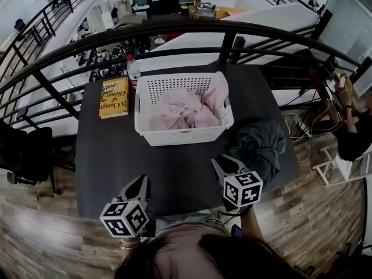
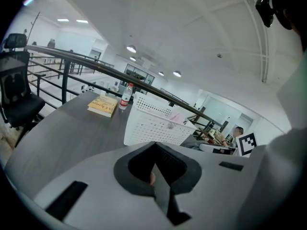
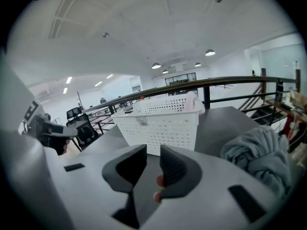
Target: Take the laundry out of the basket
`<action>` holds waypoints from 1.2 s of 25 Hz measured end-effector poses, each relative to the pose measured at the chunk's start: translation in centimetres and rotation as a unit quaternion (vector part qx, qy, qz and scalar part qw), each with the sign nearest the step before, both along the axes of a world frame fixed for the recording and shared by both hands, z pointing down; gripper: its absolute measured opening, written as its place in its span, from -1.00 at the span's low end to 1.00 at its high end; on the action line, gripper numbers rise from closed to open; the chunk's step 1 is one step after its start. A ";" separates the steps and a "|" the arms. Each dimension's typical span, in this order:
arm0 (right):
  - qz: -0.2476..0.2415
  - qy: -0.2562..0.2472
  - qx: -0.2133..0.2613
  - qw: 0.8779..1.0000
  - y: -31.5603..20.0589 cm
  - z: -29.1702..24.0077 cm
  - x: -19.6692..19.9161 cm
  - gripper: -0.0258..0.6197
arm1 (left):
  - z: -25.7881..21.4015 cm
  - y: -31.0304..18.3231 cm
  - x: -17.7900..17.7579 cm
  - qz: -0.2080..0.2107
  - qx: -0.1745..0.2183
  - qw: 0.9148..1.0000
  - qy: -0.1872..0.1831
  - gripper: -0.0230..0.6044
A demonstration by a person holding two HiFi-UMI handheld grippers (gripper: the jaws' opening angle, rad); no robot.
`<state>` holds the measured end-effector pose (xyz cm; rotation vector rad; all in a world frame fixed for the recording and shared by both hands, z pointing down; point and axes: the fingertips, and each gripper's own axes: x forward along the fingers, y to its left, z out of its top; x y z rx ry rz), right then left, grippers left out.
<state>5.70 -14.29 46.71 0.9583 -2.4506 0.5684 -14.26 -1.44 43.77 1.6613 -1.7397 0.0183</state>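
Left gripper (image 1: 141, 180): I see jaws pressed together, empty;
Right gripper (image 1: 218, 161): jaws slightly apart, empty;
Basket (image 1: 174, 137): pink laundry (image 1: 183, 112) inside

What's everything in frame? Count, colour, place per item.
table: one, dark grey, centre
basket: one, white, perforated, on the table's far half
laundry: one heap, pink, inside the basket
garment: one, grey-blue, bunched on the table right of the basket
book: one, yellow, flat on the table left of the basket
bottle: one, clear, red cap, upright beyond the book
railing: one, black, curving behind the table
office chair: one, black, on the floor left of the table
left gripper: one, grey, black pads, near table edge, jaws together, empty
right gripper: one, grey, black pads, beside the garment, jaws slightly apart, empty
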 end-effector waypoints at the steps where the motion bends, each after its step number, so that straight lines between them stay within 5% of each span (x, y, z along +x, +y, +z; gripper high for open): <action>1: -0.004 -0.010 -0.003 1.000 0.2 -0.3 -0.5 -0.65 | 0.0 0.2 -0.1 -0.005 -0.001 1.000 -0.001 -0.93; 17: -0.082 -0.081 -0.024 0.993 3.4 -2.6 -4.4 -0.85 | 0.6 2.3 -0.3 -0.059 -0.003 0.998 0.009 -0.93; 30: -0.053 -0.085 0.003 0.995 4.5 -3.3 -6.3 -0.85 | 0.7 2.2 -1.8 -0.004 0.012 1.000 0.008 -0.93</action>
